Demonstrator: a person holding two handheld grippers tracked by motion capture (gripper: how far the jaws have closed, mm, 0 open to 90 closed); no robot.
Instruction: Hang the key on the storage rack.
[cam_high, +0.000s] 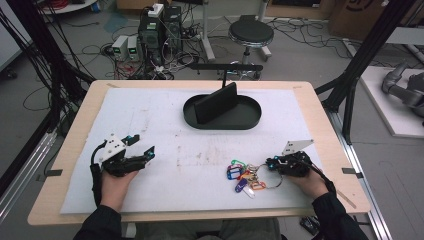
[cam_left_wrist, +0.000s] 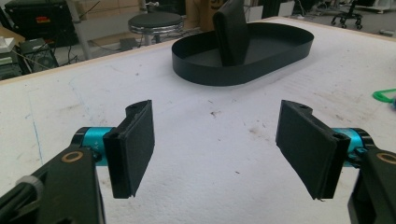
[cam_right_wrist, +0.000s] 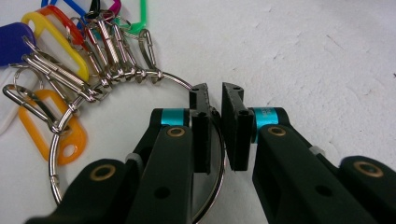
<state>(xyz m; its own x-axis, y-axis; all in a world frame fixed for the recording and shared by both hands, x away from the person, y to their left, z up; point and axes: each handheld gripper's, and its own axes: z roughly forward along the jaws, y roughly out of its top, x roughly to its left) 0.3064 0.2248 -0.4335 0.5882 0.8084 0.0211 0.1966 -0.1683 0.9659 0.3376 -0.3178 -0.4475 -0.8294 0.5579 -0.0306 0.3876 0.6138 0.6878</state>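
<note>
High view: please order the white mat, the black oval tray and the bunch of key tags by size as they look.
1. white mat, largest
2. black oval tray
3. bunch of key tags, smallest

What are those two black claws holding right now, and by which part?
The right gripper has its jaws nearly shut on the big metal key ring of coloured plastic tags, at the wire loop. The left gripper holds nothing.

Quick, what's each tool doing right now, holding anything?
Left tool: open, holding nothing.
Right tool: nearly closed around the big metal key ring; whether it grips cannot be told.
</note>
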